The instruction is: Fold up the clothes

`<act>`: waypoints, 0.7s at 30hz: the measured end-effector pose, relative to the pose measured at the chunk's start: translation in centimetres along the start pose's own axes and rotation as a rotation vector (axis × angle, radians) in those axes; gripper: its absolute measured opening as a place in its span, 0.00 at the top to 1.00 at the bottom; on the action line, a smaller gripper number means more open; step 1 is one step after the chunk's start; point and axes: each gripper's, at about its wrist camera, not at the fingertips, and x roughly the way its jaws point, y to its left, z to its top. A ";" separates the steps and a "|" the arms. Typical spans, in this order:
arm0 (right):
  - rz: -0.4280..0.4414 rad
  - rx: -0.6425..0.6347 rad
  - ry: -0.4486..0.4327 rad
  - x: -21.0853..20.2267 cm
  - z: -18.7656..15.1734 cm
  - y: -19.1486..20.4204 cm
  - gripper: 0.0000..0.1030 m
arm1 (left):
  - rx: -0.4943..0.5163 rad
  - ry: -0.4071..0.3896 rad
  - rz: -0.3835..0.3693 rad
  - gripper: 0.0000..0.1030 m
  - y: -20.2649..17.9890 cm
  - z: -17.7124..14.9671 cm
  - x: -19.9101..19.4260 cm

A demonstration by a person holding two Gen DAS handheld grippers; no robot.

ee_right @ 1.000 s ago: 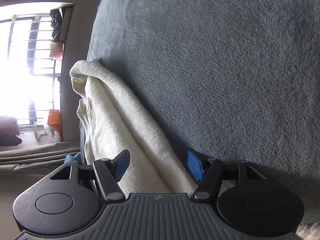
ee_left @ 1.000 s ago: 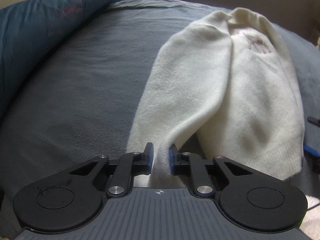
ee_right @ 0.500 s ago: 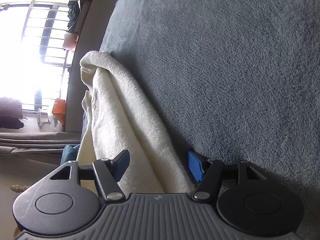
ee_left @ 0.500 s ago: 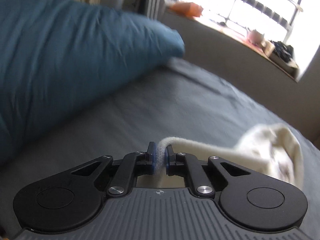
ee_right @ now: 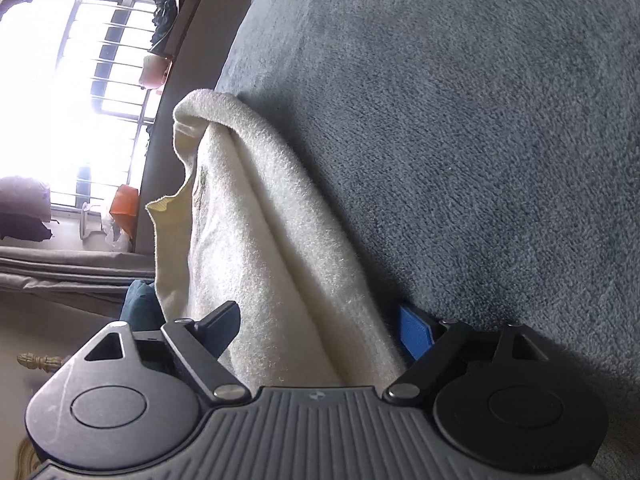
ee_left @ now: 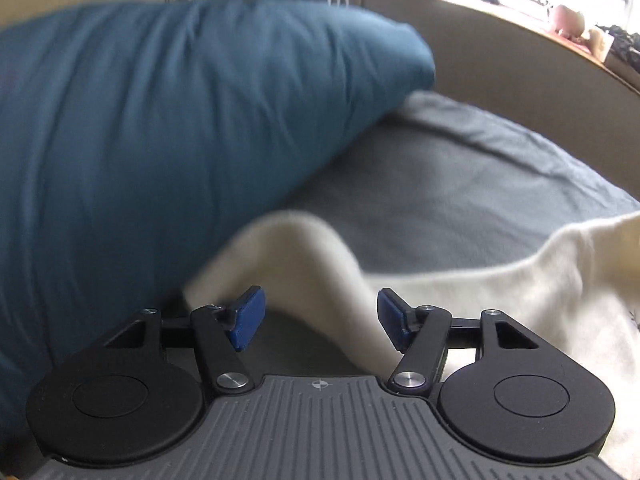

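Left view motion-blurred; cream fleece garment (ee_left: 520, 292) cut off at the right edge, faint print on it unreadable; its near fold passes under the left gripper (ee_left: 318, 318) body, lower end hidden. Left jaws have just been opening, pads apart, fold loose between them, no pinch. Right gripper (ee_right: 320, 330) jaws have just been opening too, standing wide; thick fuzzy ridge of the garment fills the gap; left pad in shadow, cannot tell if it touches. Garment lies on a plush grey blanket (ee_right: 460, 140); smooth teal pillow (ee_left: 160, 120) beside it.
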 end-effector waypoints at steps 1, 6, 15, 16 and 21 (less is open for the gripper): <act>0.000 -0.018 0.006 0.0 0.0 0.2 0.08 | -0.012 0.011 -0.011 0.39 0.0 -0.8 -0.2; 0.017 -0.040 0.021 0.0 0.1 0.4 0.03 | -0.018 0.034 -0.127 0.38 -0.2 -5.0 -3.2; 0.067 0.007 0.036 -0.7 0.6 -0.4 0.05 | 0.006 0.284 -0.436 0.36 -5.5 -16.1 -7.0; 0.068 0.015 0.038 -0.8 0.7 -0.6 0.06 | 0.021 0.312 -0.453 0.36 -6.3 -17.2 -7.0; 0.029 0.047 0.045 -1.4 0.9 -0.3 0.13 | 0.099 0.397 -0.490 0.37 -10.2 -21.7 -7.2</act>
